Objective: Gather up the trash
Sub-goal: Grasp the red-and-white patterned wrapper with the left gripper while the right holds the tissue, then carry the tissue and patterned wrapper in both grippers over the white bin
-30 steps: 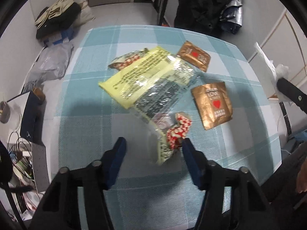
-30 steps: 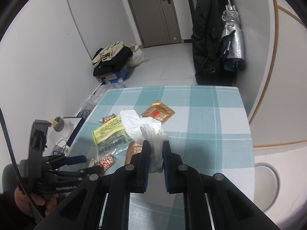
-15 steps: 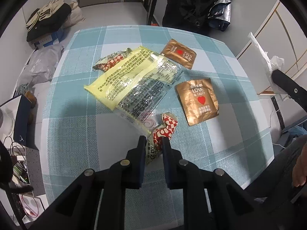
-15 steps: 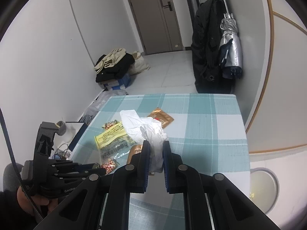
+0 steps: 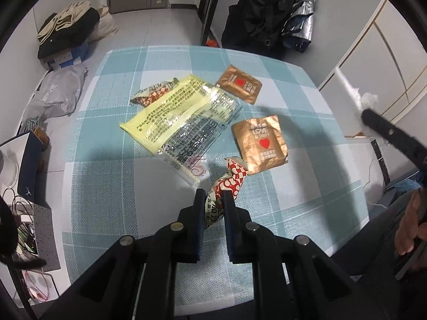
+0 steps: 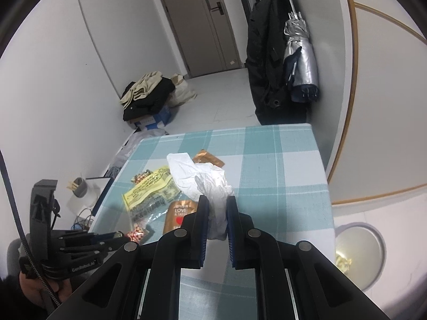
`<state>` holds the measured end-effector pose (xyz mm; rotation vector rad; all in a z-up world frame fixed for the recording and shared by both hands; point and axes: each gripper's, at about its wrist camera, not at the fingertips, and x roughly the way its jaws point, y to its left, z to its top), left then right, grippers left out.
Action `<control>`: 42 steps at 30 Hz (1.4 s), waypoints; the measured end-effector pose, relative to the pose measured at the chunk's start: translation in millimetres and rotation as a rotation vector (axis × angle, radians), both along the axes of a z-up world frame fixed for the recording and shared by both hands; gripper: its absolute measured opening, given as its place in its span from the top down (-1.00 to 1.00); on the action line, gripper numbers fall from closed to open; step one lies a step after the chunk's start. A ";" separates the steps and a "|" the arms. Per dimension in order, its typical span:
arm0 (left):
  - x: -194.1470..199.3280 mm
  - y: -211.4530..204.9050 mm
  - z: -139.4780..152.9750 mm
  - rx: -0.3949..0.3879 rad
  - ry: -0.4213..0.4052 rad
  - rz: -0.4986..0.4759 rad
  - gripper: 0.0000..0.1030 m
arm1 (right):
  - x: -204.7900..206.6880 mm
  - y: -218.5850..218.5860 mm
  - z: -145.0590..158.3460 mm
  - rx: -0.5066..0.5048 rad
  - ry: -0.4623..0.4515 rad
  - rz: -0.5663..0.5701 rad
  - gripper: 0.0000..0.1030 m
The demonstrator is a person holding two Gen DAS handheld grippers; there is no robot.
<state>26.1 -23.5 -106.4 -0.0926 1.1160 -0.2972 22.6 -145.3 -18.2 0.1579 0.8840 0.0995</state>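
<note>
The left claw (image 5: 210, 200) is clamped on one end of a red-and-white patterned wrapper (image 5: 230, 180), near the table's (image 5: 106, 186) near edge; its jaws have just been closing, and the crumpled film is now pinched between the pads. The wrapper's free end still lies on the checked cloth, touching the corner of a bronze sachet (image 5: 260, 144). The right claw (image 6: 215, 210) is closed on a wad of white tissue (image 6: 202, 176), held up above the middle of the table.

Everything left is thin, light film. The big yellow-and-clear bag (image 5: 181, 121) lies flat toward the table's centre, partly covering a second red patterned wrapper (image 5: 153, 94) on its far left side. Another bronze sachet (image 5: 238, 84) sits further toward the far edge, just beside the bag.

Such wrappers should weigh almost nothing but are slick and springy; flat ones give the pads little to bite on. The crumpled wrapper is the easy one, since its twisted end stands proud. For the flat sachets, a raised corner or curled edge looks like the best hold. The large bag will probably flop and drag neighbours if lifted from one end. A round bin (image 6: 357, 256) with scraps in it stands on the floor off the table's right edge.
</note>
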 end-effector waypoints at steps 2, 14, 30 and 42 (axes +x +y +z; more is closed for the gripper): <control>-0.6 2.4 5.0 -0.012 -0.016 0.003 0.82 | 0.4 3.3 -1.6 -0.008 0.006 0.008 0.77; -4.3 17.1 22.5 -0.079 -0.087 0.033 0.82 | 3.0 24.6 -5.8 -0.027 0.032 0.037 0.77; -8.0 33.3 65.5 -0.193 -0.202 0.070 0.82 | -18.8 29.7 28.0 -0.069 0.009 0.037 0.77; -22.1 5.9 114.5 -0.252 -0.299 0.032 0.82 | -52.0 6.5 85.4 -0.065 -0.103 0.025 0.77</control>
